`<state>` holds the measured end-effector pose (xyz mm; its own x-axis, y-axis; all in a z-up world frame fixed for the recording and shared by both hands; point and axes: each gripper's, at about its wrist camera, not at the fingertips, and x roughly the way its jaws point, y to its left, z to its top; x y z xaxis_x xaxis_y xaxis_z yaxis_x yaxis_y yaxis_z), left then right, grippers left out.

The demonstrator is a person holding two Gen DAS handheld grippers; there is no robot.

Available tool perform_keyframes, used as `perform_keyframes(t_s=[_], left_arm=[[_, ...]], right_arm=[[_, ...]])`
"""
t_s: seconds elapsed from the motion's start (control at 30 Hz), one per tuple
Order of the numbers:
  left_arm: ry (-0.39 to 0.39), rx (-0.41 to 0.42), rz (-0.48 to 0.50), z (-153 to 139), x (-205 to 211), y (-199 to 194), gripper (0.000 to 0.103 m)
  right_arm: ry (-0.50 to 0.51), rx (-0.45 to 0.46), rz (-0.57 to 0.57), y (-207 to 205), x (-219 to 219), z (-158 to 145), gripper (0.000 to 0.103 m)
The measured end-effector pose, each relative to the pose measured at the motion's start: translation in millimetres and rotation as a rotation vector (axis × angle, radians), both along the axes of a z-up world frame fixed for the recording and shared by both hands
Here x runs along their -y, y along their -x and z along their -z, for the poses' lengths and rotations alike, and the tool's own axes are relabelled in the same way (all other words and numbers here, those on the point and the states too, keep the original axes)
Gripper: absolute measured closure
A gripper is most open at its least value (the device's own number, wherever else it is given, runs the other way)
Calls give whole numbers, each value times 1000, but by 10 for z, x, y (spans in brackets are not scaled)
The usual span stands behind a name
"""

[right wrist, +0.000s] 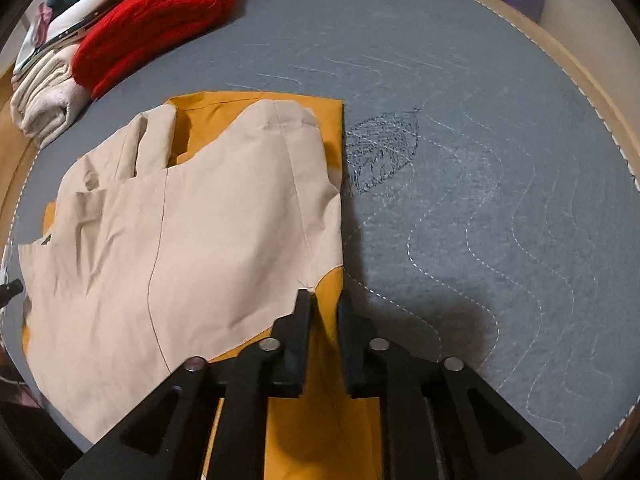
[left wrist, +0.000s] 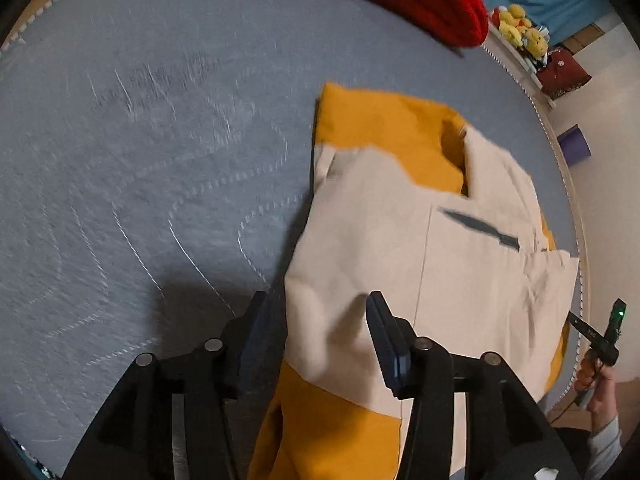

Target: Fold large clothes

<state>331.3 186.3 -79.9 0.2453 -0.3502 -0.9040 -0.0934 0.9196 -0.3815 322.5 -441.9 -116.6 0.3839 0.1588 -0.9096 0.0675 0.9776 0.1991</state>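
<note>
Garment (right wrist: 200, 232) — one, beige-and-mustard — on grey mat (right wrist: 460, 80), left gripper (left wrist: 320, 308) wide apart, right gripper (right wrist: 325, 300) pinching its edge.

A home bedroom: quilted grey bedspread (right wrist: 480, 160), folded laundry (right wrist: 44, 100) (red sweater atop), plush toys (left wrist: 520, 28).

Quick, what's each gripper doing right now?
Left gripper: open, fingers astride the beige-and-mustard garment.
Right gripper: nearly closed on the garment's mustard edge.
</note>
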Motion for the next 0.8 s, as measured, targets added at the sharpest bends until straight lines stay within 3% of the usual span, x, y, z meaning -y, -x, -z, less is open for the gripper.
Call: perform_keyframes(t_s=[0.07,0.13,0.17,0.2,0.27,0.33,0.6,0.8], left_arm=[[-25,-21,12,67,28,-6,57],[-30,-23,27,108,40,-3,64],[-31,-12,34,97,49,1,85],[-33,1,43,66,71,-3,92],[-44,30,58,15,117,-6,97],[-64,57,83,-37,168,-16,98],[-92,108,81,-158,186,-20,102],[-40,306,-18,-734,26,87,103]], right_arm=[[-23,-15,0,-14,-1,31,72],[-16,-38,-13,-7,-4,93,69],[-1,-47,-23,12,-25,122,69],[11,-48,-29,39,-32,129,70],[36,-27,-43,55,-100,100,86],[46,1,-46,72,-114,40,94],[57,59,-45,171,-111,-117,99],[9,182,47,299,38,-507,100]])
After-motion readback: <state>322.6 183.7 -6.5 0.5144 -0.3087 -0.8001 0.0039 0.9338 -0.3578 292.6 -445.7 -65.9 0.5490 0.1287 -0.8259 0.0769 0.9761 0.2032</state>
